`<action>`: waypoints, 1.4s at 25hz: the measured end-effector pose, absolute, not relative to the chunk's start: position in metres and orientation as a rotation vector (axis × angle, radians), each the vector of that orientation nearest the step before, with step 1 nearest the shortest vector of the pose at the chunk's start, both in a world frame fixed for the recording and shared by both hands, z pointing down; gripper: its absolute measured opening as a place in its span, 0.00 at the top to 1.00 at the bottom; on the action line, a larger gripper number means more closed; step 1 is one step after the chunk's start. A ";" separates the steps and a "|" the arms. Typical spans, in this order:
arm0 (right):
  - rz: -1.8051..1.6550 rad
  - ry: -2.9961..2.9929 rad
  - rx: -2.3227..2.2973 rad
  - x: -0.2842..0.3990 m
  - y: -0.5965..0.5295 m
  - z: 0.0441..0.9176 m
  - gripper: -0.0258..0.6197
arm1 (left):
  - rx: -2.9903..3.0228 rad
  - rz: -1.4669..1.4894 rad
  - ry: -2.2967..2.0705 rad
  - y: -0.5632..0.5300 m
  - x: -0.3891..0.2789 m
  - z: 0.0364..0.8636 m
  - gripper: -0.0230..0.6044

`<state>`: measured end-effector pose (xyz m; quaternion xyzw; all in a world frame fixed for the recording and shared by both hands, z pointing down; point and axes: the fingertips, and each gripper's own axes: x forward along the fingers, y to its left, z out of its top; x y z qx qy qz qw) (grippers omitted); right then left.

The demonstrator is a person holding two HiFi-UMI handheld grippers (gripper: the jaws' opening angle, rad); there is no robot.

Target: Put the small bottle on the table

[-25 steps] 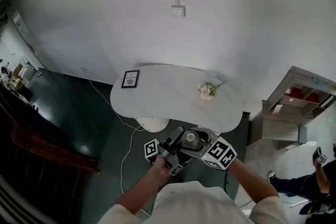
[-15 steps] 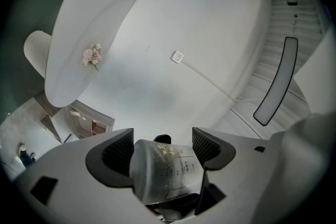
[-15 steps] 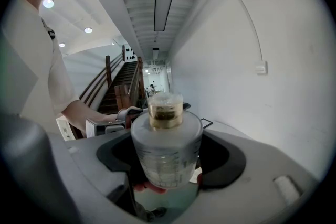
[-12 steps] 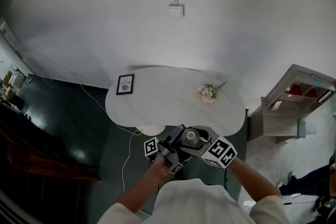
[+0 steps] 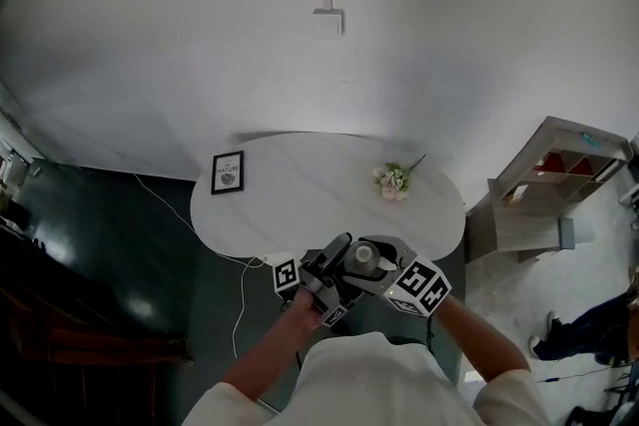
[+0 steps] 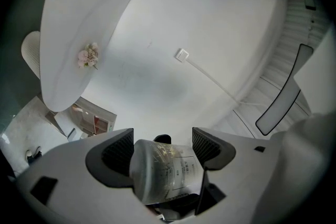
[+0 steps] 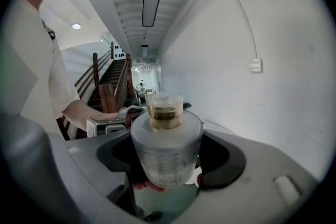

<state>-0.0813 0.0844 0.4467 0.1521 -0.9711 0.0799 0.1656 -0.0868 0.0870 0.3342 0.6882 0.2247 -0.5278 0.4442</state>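
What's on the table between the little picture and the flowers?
Nothing: in the head view, the table is bare between the picture and the flowers.

Frosted translucent small bottle [image 7: 166,155]; smooth matt white table [image 5: 300,185]

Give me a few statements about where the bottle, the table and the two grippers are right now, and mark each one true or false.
1. The small bottle stands on the table. False: it is held up in the grippers, not set down.
2. A bunch of flowers lies on the table. True.
3. The left gripper is empty. False: the small bottle sits between its jaws.
4. The right gripper has the small bottle between its jaws. True.
5. The framed picture is on the floor. False: it is on the table, near its left end.
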 end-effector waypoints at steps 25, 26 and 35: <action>0.285 -2.748 0.474 -0.091 0.027 0.461 0.42 | 1.682 -1.261 0.559 0.027 -0.095 0.346 0.43; 0.289 -2.749 0.466 -0.091 0.021 0.462 0.42 | 1.682 -1.264 0.550 0.021 -0.094 0.347 0.43; 0.288 -2.776 0.428 -0.078 -0.043 0.468 0.43 | 1.690 -1.257 0.505 -0.046 -0.079 0.356 0.43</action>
